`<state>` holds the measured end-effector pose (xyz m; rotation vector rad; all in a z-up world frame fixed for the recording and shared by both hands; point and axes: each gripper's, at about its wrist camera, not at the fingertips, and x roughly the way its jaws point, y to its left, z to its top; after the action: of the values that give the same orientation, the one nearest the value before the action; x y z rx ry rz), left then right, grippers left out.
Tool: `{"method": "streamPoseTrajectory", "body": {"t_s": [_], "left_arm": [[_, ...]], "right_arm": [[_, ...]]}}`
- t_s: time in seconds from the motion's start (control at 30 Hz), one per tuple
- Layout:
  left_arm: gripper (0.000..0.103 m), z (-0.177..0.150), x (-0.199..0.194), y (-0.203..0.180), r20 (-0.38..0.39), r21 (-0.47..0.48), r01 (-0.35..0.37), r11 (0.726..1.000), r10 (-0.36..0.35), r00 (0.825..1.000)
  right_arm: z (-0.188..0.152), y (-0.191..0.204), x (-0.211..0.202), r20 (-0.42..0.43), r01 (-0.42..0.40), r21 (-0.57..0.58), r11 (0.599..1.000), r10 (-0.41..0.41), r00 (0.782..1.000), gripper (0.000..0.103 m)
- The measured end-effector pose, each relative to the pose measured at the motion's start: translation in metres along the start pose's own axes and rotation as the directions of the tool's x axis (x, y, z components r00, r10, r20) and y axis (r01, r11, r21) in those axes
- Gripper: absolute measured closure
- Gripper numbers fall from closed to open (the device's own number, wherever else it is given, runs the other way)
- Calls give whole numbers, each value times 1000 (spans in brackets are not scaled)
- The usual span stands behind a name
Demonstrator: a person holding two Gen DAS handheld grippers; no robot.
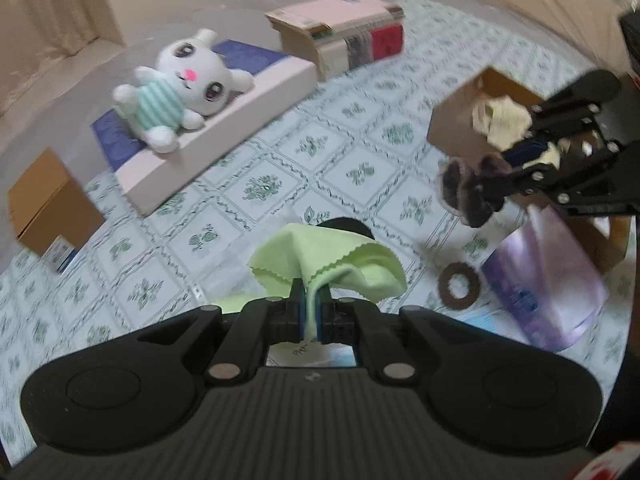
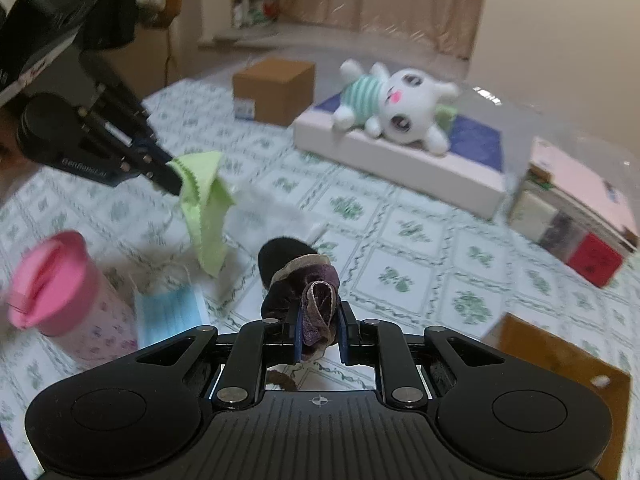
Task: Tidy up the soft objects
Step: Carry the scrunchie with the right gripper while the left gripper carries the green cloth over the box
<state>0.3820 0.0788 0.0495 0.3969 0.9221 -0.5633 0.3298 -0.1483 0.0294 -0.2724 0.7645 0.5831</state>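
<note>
The left gripper (image 1: pixel 313 312) is holding a pale green microfibre cloth with pinked edges (image 1: pixel 328 266), jaws pinched nearly closed on a bunched fold at lower centre of the left wrist view. The cloth is hanging clear of the green-patterned counter (image 1: pixel 280 168). It is judged very light, limp and non-fragile; gripping a gathered fold, as here, is giving more purchase than a single thin edge, which could slide out.

The right gripper (image 2: pixel 319 330) is clamping a dark purple-brown fuzzy fabric item with a tan band (image 2: pixel 304 284), jaws narrow around a twisted loop of it. Its exact type cannot be told. It is judged soft, compressible and slightly bulkier, so a hold on the thick part is advisable.

In the left wrist view, an open brown cardboard box holding cream cloth (image 1: pixel 480 116) is lying at right, just behind the right gripper; it is judged the likely destination.

A white plush rabbit in a striped green shirt (image 1: pixel 180 84) is lying on a flat white and blue box (image 1: pixel 224 120) at upper left. A blue face mask (image 2: pixel 172 312) is lying flat on the counter beside a pink-lidded cup (image 2: pixel 60 284).
</note>
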Motion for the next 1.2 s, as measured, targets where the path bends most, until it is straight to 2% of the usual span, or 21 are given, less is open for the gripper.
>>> {"method": "streamPoseTrajectory", "body": {"t_s": [0.13, 0.37, 0.67, 0.93, 1.2], "left_arm": [[99, -1, -35, -11, 46, -85, -12, 996, 16, 999], [99, -10, -80, -47, 114, -166, -33, 986, 52, 992], [99, -38, -111, -101, 198, -252, 19, 968, 33, 980], [99, -64, -120, -152, 250, -310, 51, 949, 30, 968], [99, -76, -126, -198, 318, -374, 126, 919, 0, 948]], "right_arm": [[-5, 8, -39, 40, 30, 43, 999, -32, 999, 86], [-26, 20, -95, 102, 30, 135, 990, -44, 994, 86], [-70, 36, -149, 170, 8, 261, 965, -55, 984, 86], [-127, 40, -188, 220, 10, 450, 893, -122, 968, 86], [-170, 37, -220, 192, 88, 516, 852, -215, 958, 86]]}}
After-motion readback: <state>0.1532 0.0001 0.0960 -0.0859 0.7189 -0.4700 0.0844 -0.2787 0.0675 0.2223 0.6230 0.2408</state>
